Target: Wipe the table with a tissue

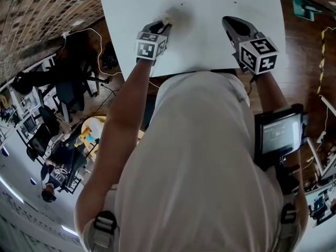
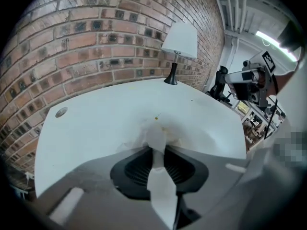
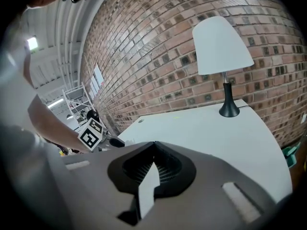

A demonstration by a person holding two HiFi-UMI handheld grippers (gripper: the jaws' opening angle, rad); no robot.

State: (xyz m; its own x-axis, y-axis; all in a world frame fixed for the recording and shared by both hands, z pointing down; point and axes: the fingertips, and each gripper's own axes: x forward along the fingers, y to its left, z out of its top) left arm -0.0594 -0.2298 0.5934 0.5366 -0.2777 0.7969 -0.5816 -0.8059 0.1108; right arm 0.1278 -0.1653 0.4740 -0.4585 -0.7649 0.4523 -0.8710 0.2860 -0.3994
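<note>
My left gripper (image 1: 164, 24) presses a crumpled white tissue (image 1: 172, 16) onto the white table (image 1: 205, 46), a little in from the near edge. In the left gripper view its jaws (image 2: 154, 146) are shut on the tissue (image 2: 154, 132), which bunches out past the tips onto the table (image 2: 96, 128). A small yellowish speck (image 2: 156, 117) lies just beyond the tissue. My right gripper (image 1: 230, 23) hovers over the table to the right, apart from the tissue. In its own view the jaws (image 3: 153, 143) meet at the tips with nothing between them.
A white-shaded lamp (image 3: 221, 47) on a black stem stands at the table's far corner against the brick wall (image 2: 96, 42). A round grommet hole (image 2: 61, 111) sits near the far left edge. Office chairs (image 1: 68, 88) stand on the floor to the left.
</note>
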